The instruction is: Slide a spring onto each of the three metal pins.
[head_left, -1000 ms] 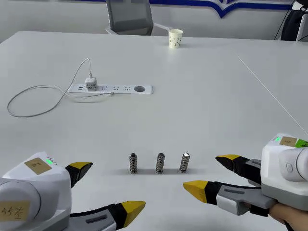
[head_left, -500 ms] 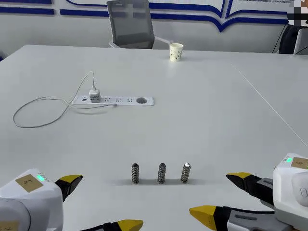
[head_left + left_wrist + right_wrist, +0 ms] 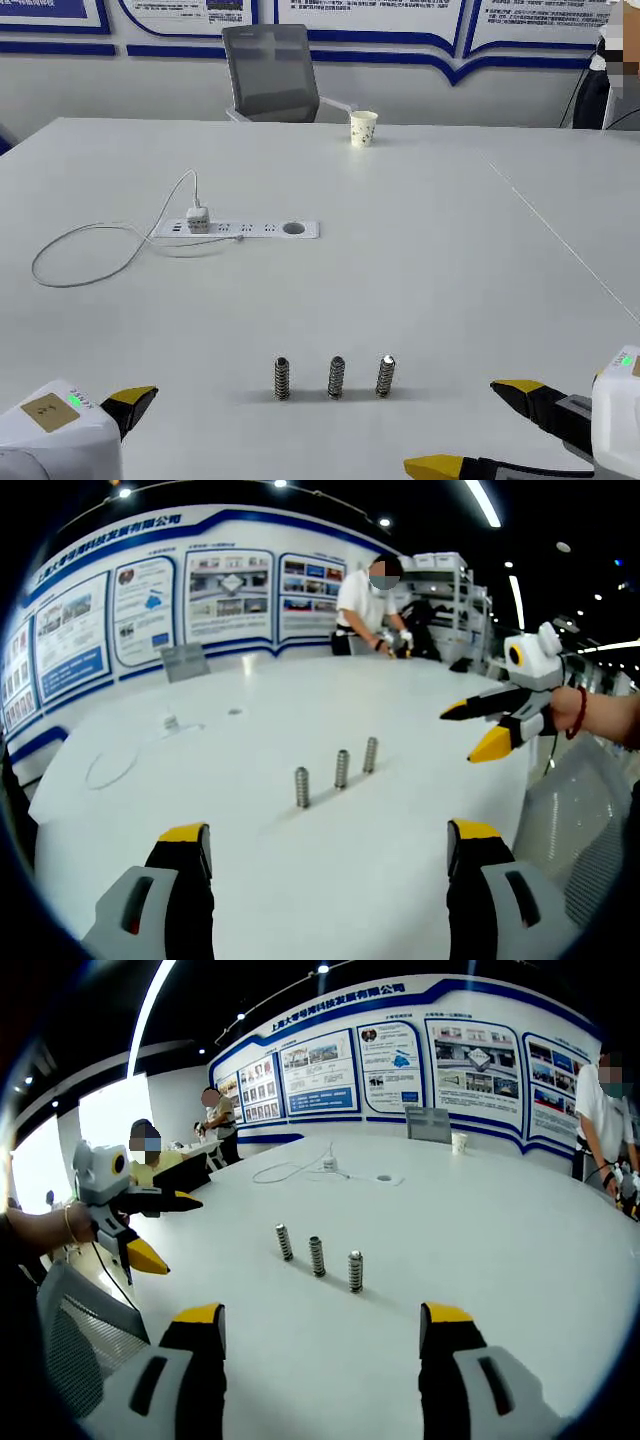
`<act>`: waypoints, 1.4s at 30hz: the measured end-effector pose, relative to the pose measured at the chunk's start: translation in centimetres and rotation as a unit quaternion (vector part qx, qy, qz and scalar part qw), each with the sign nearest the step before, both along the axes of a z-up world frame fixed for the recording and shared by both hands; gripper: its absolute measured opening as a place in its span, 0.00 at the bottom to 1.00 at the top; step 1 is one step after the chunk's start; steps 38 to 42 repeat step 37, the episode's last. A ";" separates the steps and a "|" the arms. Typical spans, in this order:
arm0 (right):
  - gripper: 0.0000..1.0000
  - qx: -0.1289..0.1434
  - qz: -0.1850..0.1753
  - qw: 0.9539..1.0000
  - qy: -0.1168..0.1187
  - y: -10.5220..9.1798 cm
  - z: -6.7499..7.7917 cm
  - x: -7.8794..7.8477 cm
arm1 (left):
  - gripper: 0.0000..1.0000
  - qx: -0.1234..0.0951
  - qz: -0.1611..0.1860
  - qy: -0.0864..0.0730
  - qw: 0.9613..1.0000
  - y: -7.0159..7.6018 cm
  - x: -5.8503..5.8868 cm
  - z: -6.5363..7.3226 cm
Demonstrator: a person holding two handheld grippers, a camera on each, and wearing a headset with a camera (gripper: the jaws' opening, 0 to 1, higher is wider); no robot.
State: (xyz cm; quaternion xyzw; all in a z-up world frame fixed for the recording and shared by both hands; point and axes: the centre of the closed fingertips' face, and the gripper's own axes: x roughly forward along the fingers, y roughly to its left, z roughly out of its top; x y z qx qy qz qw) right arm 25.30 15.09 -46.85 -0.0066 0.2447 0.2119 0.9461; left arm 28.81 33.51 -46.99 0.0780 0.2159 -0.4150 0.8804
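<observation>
Closest in, at the bottom of the left gripper view, the left tongs (image 3: 330, 832) are spread wide, yellow tips far apart over the white tabletop (image 3: 250, 770). Same story at the bottom of the right gripper view: the right tongs (image 3: 322, 1313) gape, jaws well apart.

In the head view they sit in the lower corners. The left tongs are at lower left with one yellow tip showing. The right tongs are at lower right, with both tips in sight and a clear gap between them. Neither pair touches the work.

Just beyond, in the lower centre of the head view, here's the row: three upright pins (image 3: 336, 377) side by side, each wearing a coiled spring (image 3: 282, 378). The rightmost shows a shiny metal top above its coils.

Further up, left of centre, a white power strip (image 3: 240, 229) lies flat. A charger (image 3: 197, 217) is plugged into it, and a white cable (image 3: 100, 227) loops out to the left.

At upper centre a paper cup (image 3: 363, 128) stands near the far edge. A grey chair (image 3: 272, 75) is behind it to the left, and blue-trimmed wall panels (image 3: 350, 10) run along the top.
</observation>
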 end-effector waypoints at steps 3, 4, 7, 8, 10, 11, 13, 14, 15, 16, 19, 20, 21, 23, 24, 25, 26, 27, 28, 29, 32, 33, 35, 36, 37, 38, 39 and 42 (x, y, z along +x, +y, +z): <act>0.82 -0.004 0.000 1.000 -0.001 -0.1 0.1 -0.1 | 1.00 0.000 0.002 0.000 1.000 0.1 0.0 0.0; 0.82 -0.005 0.001 1.000 0.000 -0.2 0.1 -0.1 | 1.00 0.000 0.003 0.000 1.000 0.1 0.0 0.0; 0.83 -0.006 0.000 1.000 0.000 -0.2 0.1 -0.1 | 1.00 0.003 0.002 -0.001 1.000 0.2 0.0 0.0; 0.84 -0.006 0.000 1.000 0.000 -0.2 0.1 -0.1 | 1.00 0.003 0.001 0.000 1.000 0.2 -0.1 0.0; 0.85 -0.007 0.001 1.000 0.000 -0.2 0.1 -0.1 | 1.00 0.002 0.002 0.001 1.000 0.2 -0.1 0.1; 0.85 -0.008 0.001 1.000 0.000 -0.2 0.1 -0.1 | 1.00 0.002 0.002 0.000 1.000 0.2 -0.1 0.1; 0.86 -0.011 0.002 1.000 0.000 -0.1 0.0 0.0 | 1.00 0.003 0.002 0.000 1.000 0.3 -0.1 0.0; 0.87 -0.012 0.003 1.000 0.000 -0.1 0.1 0.0 | 1.00 0.003 0.003 0.000 1.000 0.3 0.0 0.0; 0.87 -0.013 0.004 1.000 0.000 0.0 0.0 0.0 | 1.00 0.004 0.003 0.000 1.000 0.3 0.0 0.0; 0.87 -0.013 0.005 1.000 0.000 0.0 0.0 0.0 | 1.00 0.004 0.003 0.000 1.000 0.3 0.0 0.0; 0.88 -0.013 0.006 1.000 0.000 0.1 0.1 0.0 | 1.00 0.005 0.003 -0.001 1.000 0.4 0.0 0.0; 0.88 -0.013 0.006 1.000 0.000 0.2 0.0 0.0 | 1.00 0.005 0.004 0.000 1.000 0.4 0.0 0.0; 0.88 -0.013 0.007 1.000 0.001 0.2 0.0 0.0 | 1.00 0.004 0.004 -0.001 1.000 0.5 0.0 0.1; 0.88 -0.014 0.007 1.000 0.001 0.2 0.0 -0.1 | 1.00 0.005 0.004 0.000 1.000 0.5 0.0 0.1; 0.88 -0.014 0.008 1.000 0.001 0.2 0.0 -0.1 | 1.00 0.005 0.004 -0.001 1.000 0.5 0.0 0.0; 0.88 -0.014 0.008 1.000 0.003 0.2 -0.1 -0.1 | 1.00 0.006 0.003 0.000 1.000 0.5 0.0 0.0; 0.88 -0.014 0.008 1.000 0.003 0.3 -0.1 -0.1 | 1.00 0.006 0.003 0.001 1.000 0.5 -0.1 0.0; 0.89 -0.015 0.007 1.000 0.003 0.2 -0.1 -0.1 | 1.00 0.007 0.003 0.000 1.000 0.5 -0.1 0.0; 0.89 -0.016 0.007 1.000 0.003 0.2 -0.1 -0.1 | 1.00 0.007 0.003 -0.001 1.000 0.5 -0.1 0.0; 0.89 -0.017 0.007 1.000 0.003 0.2 -0.2 -0.1 | 1.00 0.007 0.003 0.000 1.000 0.4 -0.1 0.0; 0.90 -0.018 0.007 1.000 0.003 0.2 -0.2 -0.1 | 1.00 0.009 0.003 0.000 1.000 0.5 -0.1 0.0; 0.90 -0.019 0.007 1.000 0.003 0.2 -0.2 -0.1 | 1.00 0.009 0.003 0.000 1.000 0.5 -0.1 0.0; 0.90 -0.019 0.007 1.000 0.003 0.2 -0.2 -0.1 | 1.00 0.009 0.003 0.000 1.000 0.4 -0.1 0.0; 0.90 -0.019 0.007 1.000 0.003 0.2 -0.2 -0.1 | 1.00 0.009 0.003 0.000 1.000 0.4 -0.1 0.0; 0.90 -0.020 0.007 1.000 0.003 0.2 -0.2 -0.1 | 1.00 0.010 0.003 0.000 1.000 0.5 -0.1 -0.1; 0.90 -0.020 0.007 1.000 0.003 0.2 -0.2 -0.1 | 1.00 0.010 0.003 0.000 1.000 0.5 -0.1 -0.1; 0.90 -0.020 0.007 1.000 0.003 0.2 -0.2 -0.1 | 1.00 0.010 0.003 0.000 1.000 0.5 -0.1 -0.1; 0.90 -0.020 0.007 1.000 0.003 0.2 -0.2 -0.1 | 1.00 0.010 0.003 0.000 1.000 0.5 -0.1 -0.1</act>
